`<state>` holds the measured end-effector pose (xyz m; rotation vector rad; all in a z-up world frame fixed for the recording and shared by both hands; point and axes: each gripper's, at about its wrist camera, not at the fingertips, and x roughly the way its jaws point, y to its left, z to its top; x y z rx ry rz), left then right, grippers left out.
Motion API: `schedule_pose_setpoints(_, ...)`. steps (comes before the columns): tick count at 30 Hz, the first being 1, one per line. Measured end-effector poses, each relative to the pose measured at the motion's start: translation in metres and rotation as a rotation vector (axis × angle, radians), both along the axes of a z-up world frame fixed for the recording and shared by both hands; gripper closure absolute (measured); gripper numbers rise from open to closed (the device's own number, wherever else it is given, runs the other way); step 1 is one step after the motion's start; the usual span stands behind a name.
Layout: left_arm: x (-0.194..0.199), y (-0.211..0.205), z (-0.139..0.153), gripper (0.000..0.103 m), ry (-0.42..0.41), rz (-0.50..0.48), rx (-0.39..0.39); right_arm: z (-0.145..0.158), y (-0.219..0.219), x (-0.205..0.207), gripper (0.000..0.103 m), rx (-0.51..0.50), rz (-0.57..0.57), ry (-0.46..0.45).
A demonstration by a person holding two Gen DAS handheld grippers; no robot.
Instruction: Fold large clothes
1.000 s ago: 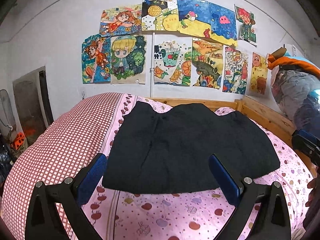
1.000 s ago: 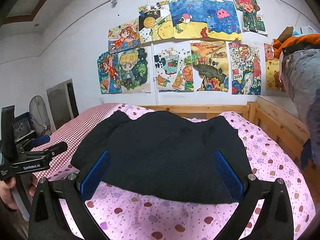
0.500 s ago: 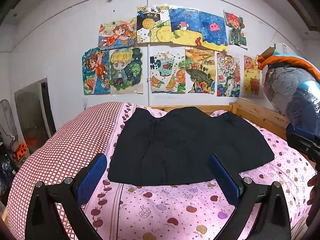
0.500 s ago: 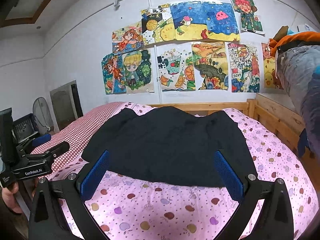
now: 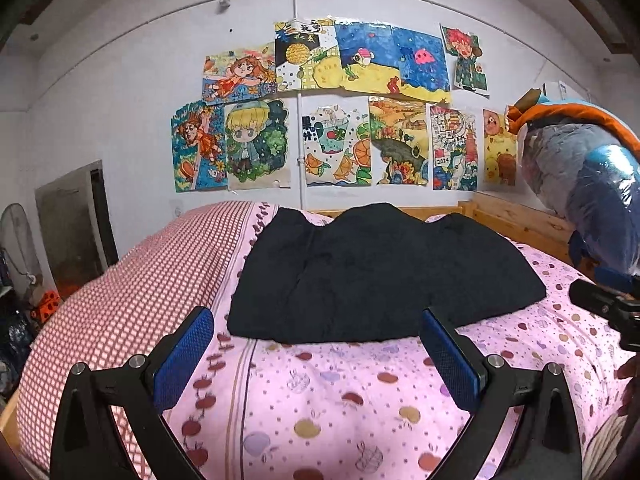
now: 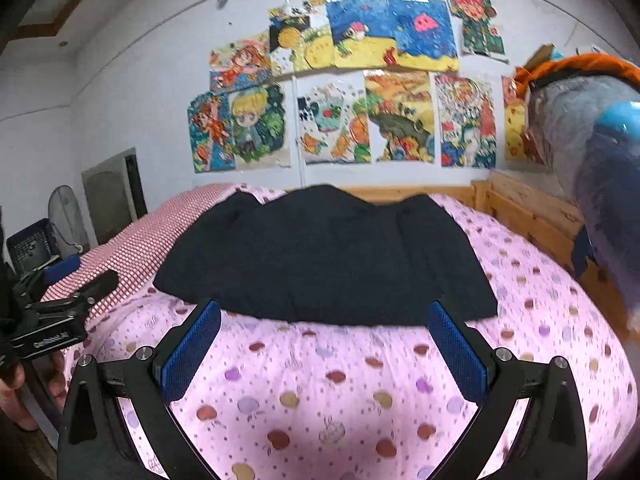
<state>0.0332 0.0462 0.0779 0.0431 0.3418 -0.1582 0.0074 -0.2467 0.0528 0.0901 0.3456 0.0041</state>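
A large black garment (image 5: 376,276) lies folded flat on the pink spotted bedsheet (image 5: 340,392), its near hem facing me; it also shows in the right wrist view (image 6: 328,264). My left gripper (image 5: 316,344) is open and empty, held above the sheet short of the near hem. My right gripper (image 6: 324,336) is open and empty too, just short of the hem. The left gripper appears at the left edge of the right wrist view (image 6: 52,320), and the right one at the right edge of the left wrist view (image 5: 608,312).
A red checked cover (image 5: 132,292) lies on the bed's left part. A wooden bed frame (image 5: 516,220) runs along the back and right. Bagged bedding (image 5: 592,192) is stacked at the right. Drawings hang on the wall (image 5: 332,112). A fan (image 6: 66,216) stands at the left.
Both grippers have pulled back from the garment toward the foot of the bed. More pink sheet now shows between the fingers and the hem. Both stay open.
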Motion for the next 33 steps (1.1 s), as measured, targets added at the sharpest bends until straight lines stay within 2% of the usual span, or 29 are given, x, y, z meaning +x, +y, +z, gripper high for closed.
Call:
schedule_pose_setpoints(6,-0.006,0.005,-0.012,0.000,0.038,-0.024,-0.011,-0.014,0.002,-0.006,0.002,0.026,-0.017,0.020)
schedule_pose_setpoints(9,-0.010,0.004,-0.017,0.000,0.023,-0.016,0.009,-0.019,0.004,-0.012,0.002,0.011,-0.022,0.011)
schedule_pose_setpoints(15,-0.019,0.001,-0.025,0.000,0.004,-0.048,0.000,-0.030,0.007,-0.020,0.001,-0.022,-0.040,0.004)
schedule_pose_setpoints(19,-0.026,-0.005,-0.030,0.000,-0.016,-0.072,0.012,-0.038,0.005,-0.026,0.001,-0.004,-0.055,0.000)
schedule_pose_setpoints(26,-0.021,-0.008,-0.037,0.000,0.023,-0.081,0.007,-0.050,0.001,-0.030,0.001,0.017,-0.057,0.007)
schedule_pose_setpoints(33,-0.021,-0.007,-0.039,0.000,0.024,-0.078,0.003,-0.053,0.001,-0.031,0.001,0.016,-0.056,0.006)
